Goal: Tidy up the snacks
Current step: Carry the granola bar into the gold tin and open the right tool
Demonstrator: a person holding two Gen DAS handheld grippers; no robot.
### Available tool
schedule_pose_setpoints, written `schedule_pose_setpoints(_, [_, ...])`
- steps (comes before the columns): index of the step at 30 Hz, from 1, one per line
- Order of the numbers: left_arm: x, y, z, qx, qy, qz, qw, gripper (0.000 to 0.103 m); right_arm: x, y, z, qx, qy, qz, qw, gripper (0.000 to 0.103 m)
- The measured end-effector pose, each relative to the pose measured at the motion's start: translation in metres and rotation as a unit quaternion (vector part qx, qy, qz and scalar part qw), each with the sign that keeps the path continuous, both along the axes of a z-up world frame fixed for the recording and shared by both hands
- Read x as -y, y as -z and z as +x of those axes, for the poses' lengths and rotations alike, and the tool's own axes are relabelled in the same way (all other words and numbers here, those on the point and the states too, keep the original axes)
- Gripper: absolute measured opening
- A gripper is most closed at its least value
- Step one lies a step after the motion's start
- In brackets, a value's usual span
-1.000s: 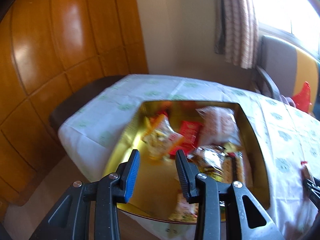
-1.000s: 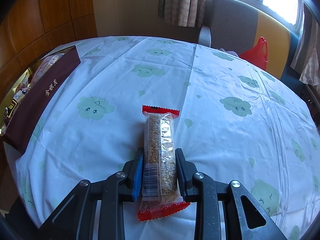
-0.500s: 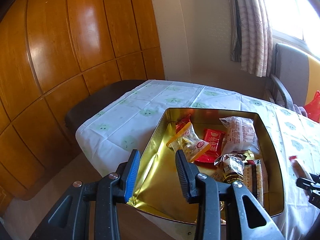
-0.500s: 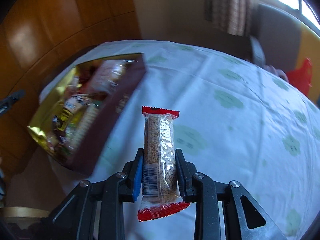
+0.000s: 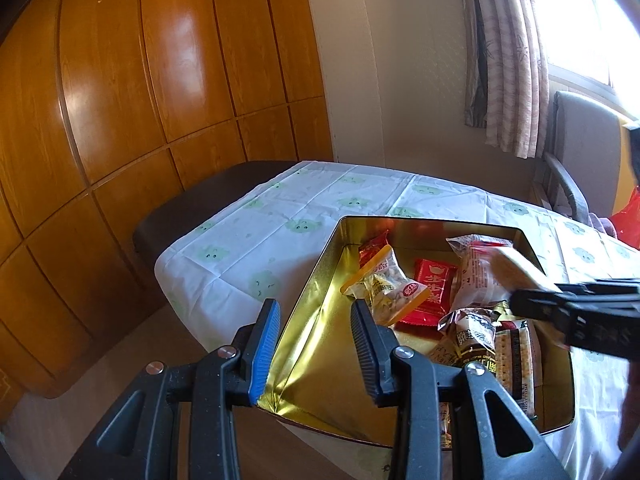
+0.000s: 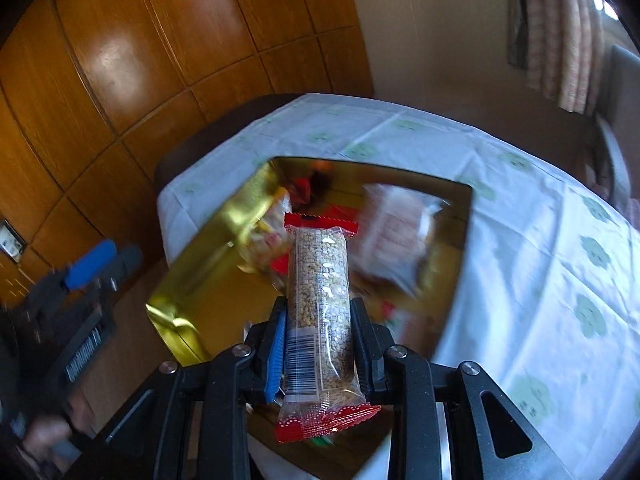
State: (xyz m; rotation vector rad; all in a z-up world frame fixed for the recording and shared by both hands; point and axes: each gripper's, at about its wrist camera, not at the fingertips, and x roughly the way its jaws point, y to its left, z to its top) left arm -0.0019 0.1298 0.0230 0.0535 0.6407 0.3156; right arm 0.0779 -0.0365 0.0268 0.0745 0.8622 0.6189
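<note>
The right gripper point(image 6: 318, 332) has swung from the bare tablecloth to above the gold tin point(image 6: 192, 256), pinching the grain bar point(image 6: 320, 300). At nine o'clock, the left gripper point(image 5: 314, 340) hangs spread and empty over the tin's near corner.

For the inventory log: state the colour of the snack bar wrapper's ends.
Red ends on the snack bar, with a clear middle; the right wrist view shows it best.

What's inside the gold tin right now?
Gold tin holds loose wrapped snacks: a peanut pack, a red packet, a dark wrapper, a cracker pack. The right gripper and left finger hide part of the pile.
</note>
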Motion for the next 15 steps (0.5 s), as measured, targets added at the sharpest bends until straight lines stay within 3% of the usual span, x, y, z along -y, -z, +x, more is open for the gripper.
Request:
schedule_pose_setpoints(2, [-0.002,0.002,0.001,-0.002,-0.002,-0.002,1.0000,0.037,-0.013,0.007,0.010,-0.019,-0.007,0.003,1.000,0.031])
schedule_pose_setpoints(9, [-0.012,0.011,0.004,-0.015,-0.013,-0.012,0.9997,0.037,-0.042,0.024,0.022,-0.018,-0.006,-0.036,0.999,0.034])
schedule_pose_setpoints(15, [-0.013,0.013,0.004,-0.017,-0.018,-0.016,0.9996,0.037,-0.038,0.004,-0.005,0.053,0.010,-0.067,0.996,0.034])
